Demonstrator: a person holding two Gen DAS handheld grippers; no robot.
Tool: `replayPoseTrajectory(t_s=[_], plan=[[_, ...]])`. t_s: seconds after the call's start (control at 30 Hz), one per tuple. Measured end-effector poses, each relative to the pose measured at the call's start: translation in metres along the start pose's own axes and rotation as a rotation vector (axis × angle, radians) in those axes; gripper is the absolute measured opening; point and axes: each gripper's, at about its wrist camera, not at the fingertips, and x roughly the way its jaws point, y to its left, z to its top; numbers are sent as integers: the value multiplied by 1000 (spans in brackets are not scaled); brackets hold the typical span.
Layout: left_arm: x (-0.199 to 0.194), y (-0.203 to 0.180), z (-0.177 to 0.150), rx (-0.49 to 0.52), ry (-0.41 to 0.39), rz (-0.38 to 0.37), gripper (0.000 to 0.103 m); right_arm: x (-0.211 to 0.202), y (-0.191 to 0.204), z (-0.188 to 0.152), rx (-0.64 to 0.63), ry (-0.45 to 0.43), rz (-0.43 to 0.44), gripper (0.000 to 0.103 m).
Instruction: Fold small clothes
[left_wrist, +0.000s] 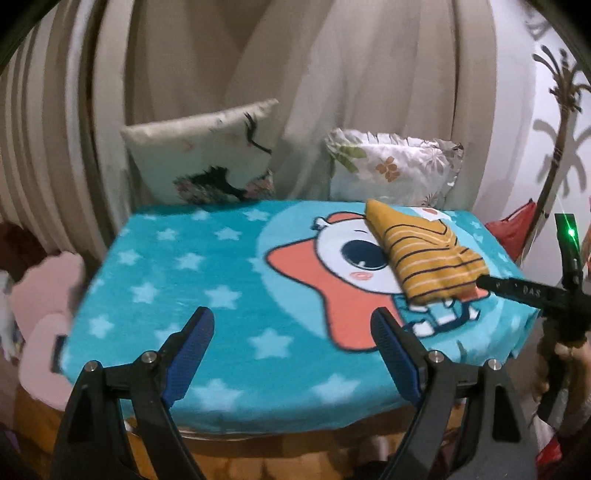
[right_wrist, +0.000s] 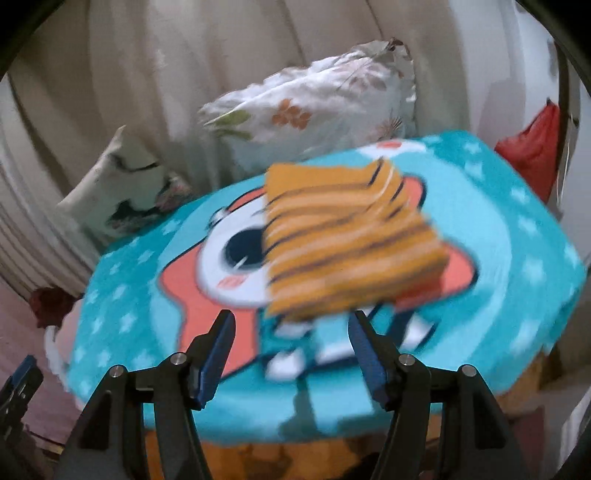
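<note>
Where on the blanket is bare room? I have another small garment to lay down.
The star-patterned stretch of the blue blanket is bare, bordered by the eyelash pillow behind and the cartoon print on the right. The right side is crowded: the folded striped garment lies there, with the right gripper close by.

I'm seeing a table (left_wrist: 236, 443) wearing a turquoise star-print blanket (left_wrist: 177, 280); a folded mustard striped garment (left_wrist: 424, 254) is lying on its cartoon print, toward the right side.
</note>
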Motion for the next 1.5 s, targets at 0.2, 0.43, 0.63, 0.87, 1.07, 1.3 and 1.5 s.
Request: replayPoseTrajectory(t_s=[0.2,0.43,0.63,0.87,1.07,1.3,1.5], plan=[[-53,28,-21,7,-47,-9,89,-34,60,-62,-33,44,-10,69],[-99,31,-50,-54,-88,23,90,-74,87,-81,-118,22,-17,70],[-129,9,-70,-48,-69,80,90,-93,87,-106,-124,21,53,73],[-154,-21,-71,28,-159,167,103,-94,67,-149,-72,78,101,73],[-166,-23,-58,46,-297,198,103,-109,63,-144,-84,29,54,73],[-156,15,-53,62,-275,120,103,-108,86,-140,-57,-1,-6,73],[-152,84,-62,73,-231,81,103,-93,144,-152,-32,7,-39,73]])
